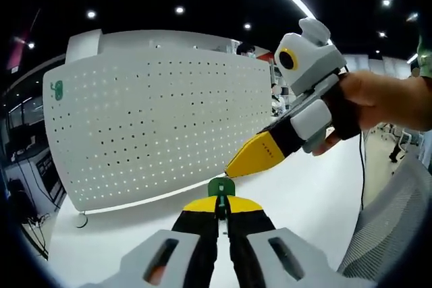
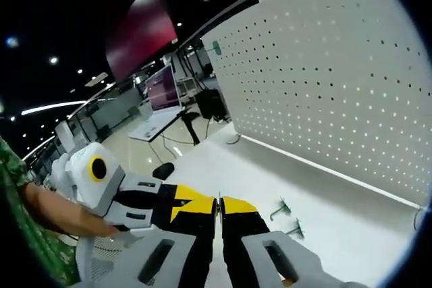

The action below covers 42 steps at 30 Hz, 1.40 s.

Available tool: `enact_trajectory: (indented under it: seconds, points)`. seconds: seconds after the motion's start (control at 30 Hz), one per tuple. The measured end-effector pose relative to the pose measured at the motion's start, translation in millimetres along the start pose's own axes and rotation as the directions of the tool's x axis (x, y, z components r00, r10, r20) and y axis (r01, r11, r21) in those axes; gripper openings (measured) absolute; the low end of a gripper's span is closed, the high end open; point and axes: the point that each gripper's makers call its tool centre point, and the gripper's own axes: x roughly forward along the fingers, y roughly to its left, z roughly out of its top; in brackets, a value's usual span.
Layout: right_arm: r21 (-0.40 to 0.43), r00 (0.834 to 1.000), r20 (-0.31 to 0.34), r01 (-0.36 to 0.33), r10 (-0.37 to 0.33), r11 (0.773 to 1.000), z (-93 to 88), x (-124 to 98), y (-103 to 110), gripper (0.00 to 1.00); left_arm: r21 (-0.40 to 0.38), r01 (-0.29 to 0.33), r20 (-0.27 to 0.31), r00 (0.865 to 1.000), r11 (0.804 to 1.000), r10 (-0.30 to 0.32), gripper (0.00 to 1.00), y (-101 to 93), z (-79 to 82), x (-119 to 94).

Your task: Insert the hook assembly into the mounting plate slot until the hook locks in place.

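A white perforated mounting plate (image 1: 162,112) stands upright on the white table, and it also rises on the right of the right gripper view as the plate (image 2: 337,79). One green hook (image 1: 57,90) sits in its top corner, seen again as a small green hook (image 2: 216,47). My left gripper (image 1: 221,199) is shut on a green hook piece (image 1: 221,186), in front of the plate's lower edge. My right gripper (image 1: 236,165), its yellow tips together, points down beside that piece. In its own view the right gripper (image 2: 219,202) is shut, with the left gripper (image 2: 192,202) touching it from the left.
Two small metal hooks (image 2: 280,208) (image 2: 295,228) lie on the table (image 2: 324,200) near the plate's base. A hand (image 1: 381,99) holds the right gripper. A mesh chair back (image 1: 385,234) stands at the right. Desks and monitors (image 2: 162,89) are behind.
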Motion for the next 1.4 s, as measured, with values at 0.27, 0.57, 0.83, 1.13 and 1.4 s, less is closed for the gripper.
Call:
enact_trajectory:
  seconds: [0.27, 0.57, 0.83, 1.13, 1.4]
  points:
    - [-0.046, 1.000, 0.011, 0.017, -0.016, 0.999, 1.7, -4.7, -4.0, 0.10, -0.003, 0.002, -0.005, 1.000, 1.000, -0.002, 0.03, 0.2, -1.9, 0.7]
    - [-0.057, 0.996, 0.063, 0.067, -0.064, 0.996, 8.1, -12.9, -13.6, 0.28, -0.008, 0.008, -0.009, 1.000, 1.000, -0.008, 0.03, -0.7, -2.6, 1.6]
    - [-0.049, 0.985, 0.127, 0.120, -0.113, 0.991, 16.9, -21.9, -23.4, 0.45, -0.012, 0.012, -0.009, 1.000, 1.000, -0.012, 0.03, -1.4, -2.8, 1.6]
    - [-0.073, 0.965, 0.212, 0.171, -0.152, 0.983, 26.8, -40.7, -29.0, 0.52, -0.018, 0.017, -0.010, 1.000, 1.000, -0.017, 0.03, -2.2, -3.4, 1.0]
    - [-0.118, 0.945, 0.276, 0.214, -0.175, 0.970, 35.9, -63.8, -26.9, 0.59, -0.028, 0.013, -0.007, 1.000, 1.000, -0.014, 0.03, 0.4, -1.3, -0.7]
